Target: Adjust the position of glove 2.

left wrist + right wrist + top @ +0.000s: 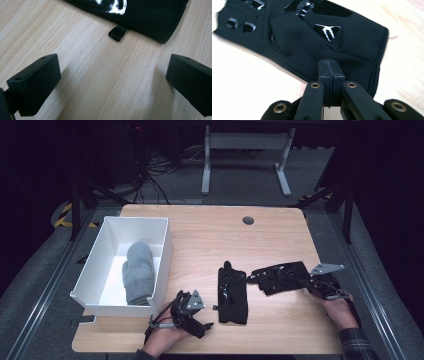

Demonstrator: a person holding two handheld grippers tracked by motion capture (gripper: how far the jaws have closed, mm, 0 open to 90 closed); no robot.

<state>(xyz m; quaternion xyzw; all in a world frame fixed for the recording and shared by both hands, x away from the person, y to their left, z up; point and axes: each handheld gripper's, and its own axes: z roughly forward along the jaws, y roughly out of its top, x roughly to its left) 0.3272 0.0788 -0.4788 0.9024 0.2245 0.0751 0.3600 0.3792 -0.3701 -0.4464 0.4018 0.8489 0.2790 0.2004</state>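
Two black gloves lie on the wooden table (220, 240). The middle glove (233, 295) points away from me; its cuff (150, 17) and a small pull tab (117, 33) lie just ahead of my left gripper (204, 314) (112, 82). That gripper is open, with bare wood between its fingers. The right glove (279, 277) (312, 37) lies slantwise, its cuff towards my right gripper (307, 282) (329, 62). That gripper is shut at the cuff end, and creases in the fabric run towards its tips.
A white box (165, 251) stands at the table's left with a grey mitten (138, 270) inside. A round cable hole (248, 220) sits near the far edge. Beyond the table are white desk legs (206, 165) and cables on the floor.
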